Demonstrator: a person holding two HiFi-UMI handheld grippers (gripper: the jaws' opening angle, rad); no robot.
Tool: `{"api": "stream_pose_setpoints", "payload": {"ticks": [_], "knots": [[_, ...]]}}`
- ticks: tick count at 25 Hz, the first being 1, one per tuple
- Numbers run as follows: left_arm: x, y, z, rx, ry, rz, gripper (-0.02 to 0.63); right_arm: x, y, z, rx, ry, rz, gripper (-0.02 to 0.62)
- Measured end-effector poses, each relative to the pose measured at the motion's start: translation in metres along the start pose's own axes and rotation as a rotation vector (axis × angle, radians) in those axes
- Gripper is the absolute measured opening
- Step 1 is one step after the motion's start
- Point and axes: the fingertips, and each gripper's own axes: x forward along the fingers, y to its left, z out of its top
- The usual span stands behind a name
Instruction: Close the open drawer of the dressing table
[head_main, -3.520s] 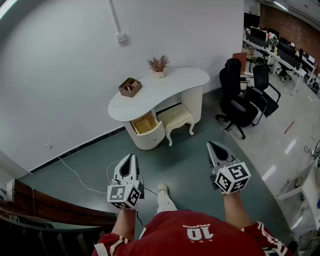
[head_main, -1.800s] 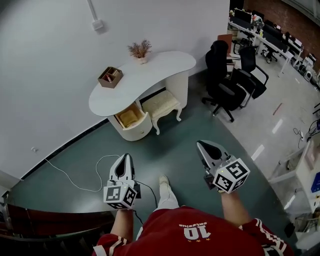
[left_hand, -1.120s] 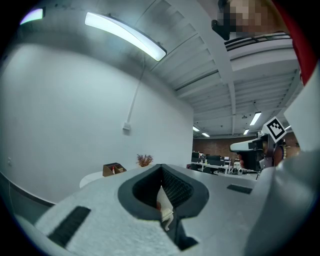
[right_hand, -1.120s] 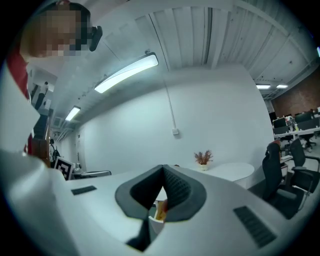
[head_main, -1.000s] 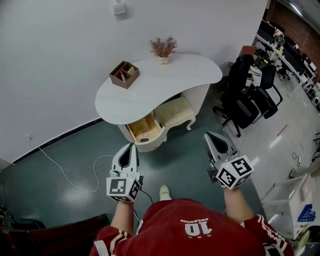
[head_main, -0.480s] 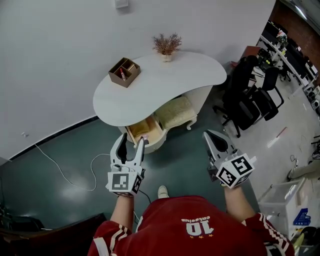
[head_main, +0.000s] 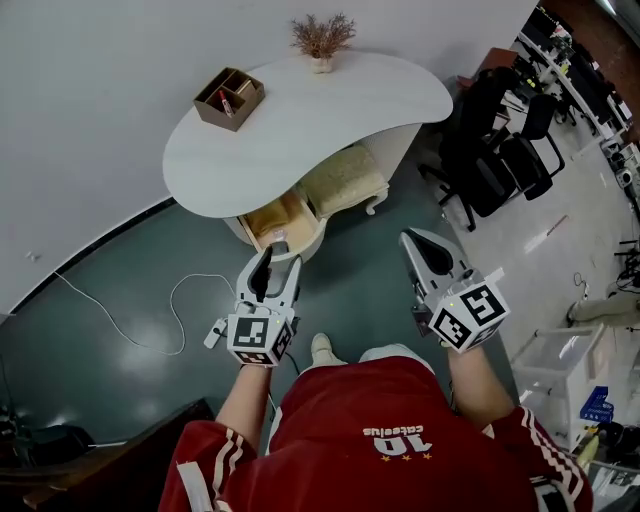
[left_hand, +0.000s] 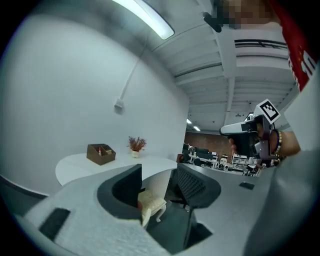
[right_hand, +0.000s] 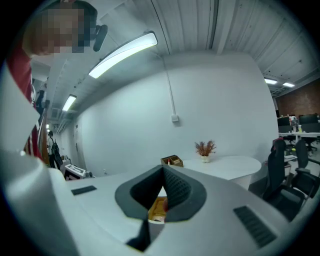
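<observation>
The white dressing table (head_main: 320, 110) stands against the wall, and its drawer (head_main: 278, 222) is pulled out under the left end, with yellowish contents showing. My left gripper (head_main: 276, 262) hovers just short of the drawer front. Its jaws stand wide and are closing slightly, with nothing between them. In the left gripper view the tabletop (left_hand: 80, 167) and the cushioned stool (left_hand: 152, 205) lie ahead of the left gripper (left_hand: 157, 187). My right gripper (head_main: 412, 242) is shut and empty, off to the right over the floor. In the right gripper view the drawer (right_hand: 157, 207) shows past the right gripper (right_hand: 162, 192).
A brown wooden organizer (head_main: 228, 95) and a dried plant pot (head_main: 321, 38) sit on the tabletop. The cushioned stool (head_main: 345, 180) is tucked under the table. Black office chairs (head_main: 490, 150) stand to the right. A white cable (head_main: 150, 320) trails over the green floor.
The left gripper's jaws went from shut to wide open. I have come closer to the table, and the left gripper has dropped and advanced toward the drawer front.
</observation>
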Motion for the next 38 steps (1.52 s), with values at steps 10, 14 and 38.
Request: {"api": "stream_pose_setpoints", "payload": {"ticks": [10,14,38], "knots": [[0.020,0.006,-0.098,-0.076,0.156,0.029,0.217,0.034,-0.004,-0.047,0.033,0.092,0.033,0.003],[0.036,0.006,-0.128,-0.104,0.202,0.059,0.216,0.056,-0.013,-0.067,0.055,0.125,0.085,0.003],[0.083,0.055,-0.345,-0.408,0.465,0.470,0.204,0.164,-0.070,-0.156,0.099,0.312,0.385,0.003]]}}
